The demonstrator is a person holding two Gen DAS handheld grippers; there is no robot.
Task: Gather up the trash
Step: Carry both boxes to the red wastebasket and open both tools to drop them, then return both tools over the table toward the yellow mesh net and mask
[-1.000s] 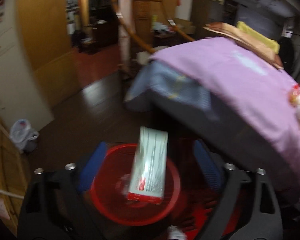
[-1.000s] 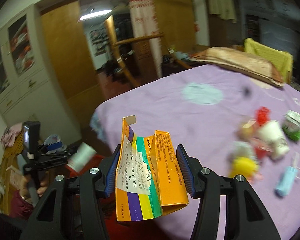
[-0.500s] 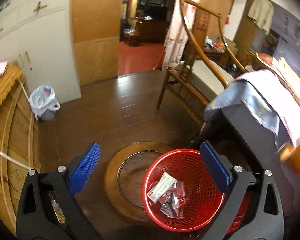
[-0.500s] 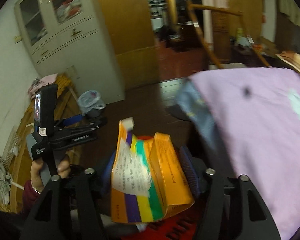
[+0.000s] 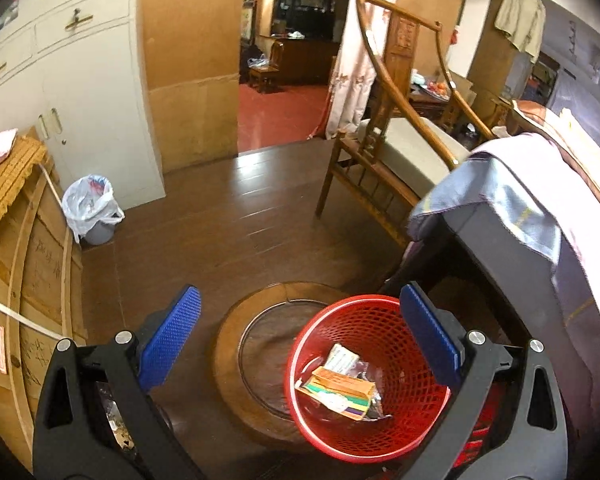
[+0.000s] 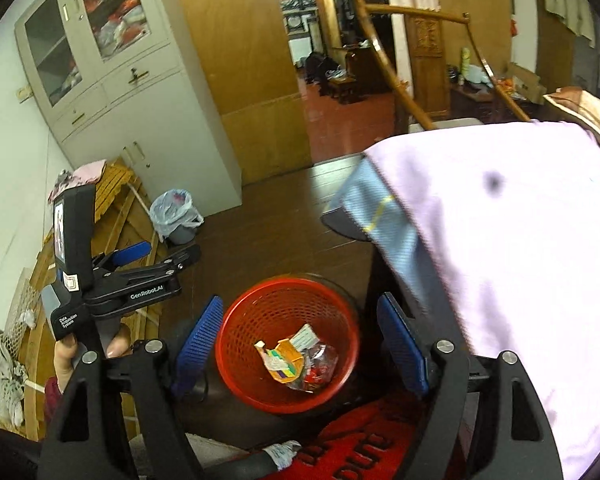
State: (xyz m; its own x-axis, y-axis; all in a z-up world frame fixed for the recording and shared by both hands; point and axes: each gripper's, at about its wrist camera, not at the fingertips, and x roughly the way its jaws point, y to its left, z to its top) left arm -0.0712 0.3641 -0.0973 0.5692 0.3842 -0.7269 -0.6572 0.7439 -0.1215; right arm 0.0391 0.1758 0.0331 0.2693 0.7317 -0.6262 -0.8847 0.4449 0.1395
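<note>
- Both tongs, left tongs point(image 5: 300, 336) and right tongs point(image 6: 300, 340), gape wide and hold nothing, poised above the red basket point(image 6: 236, 376).
- The orange carton point(image 6: 286, 364) lies inside it with other wrappers.
- This drop looks finished; next likely means swinging back to the bed point(image 6: 520, 220) for more trash.

Both tongs gape wide and hold nothing: left tongs point(image 5: 300, 336), gripped by a hand point(image 6: 66, 354), and right tongs point(image 6: 300, 340).
</note>
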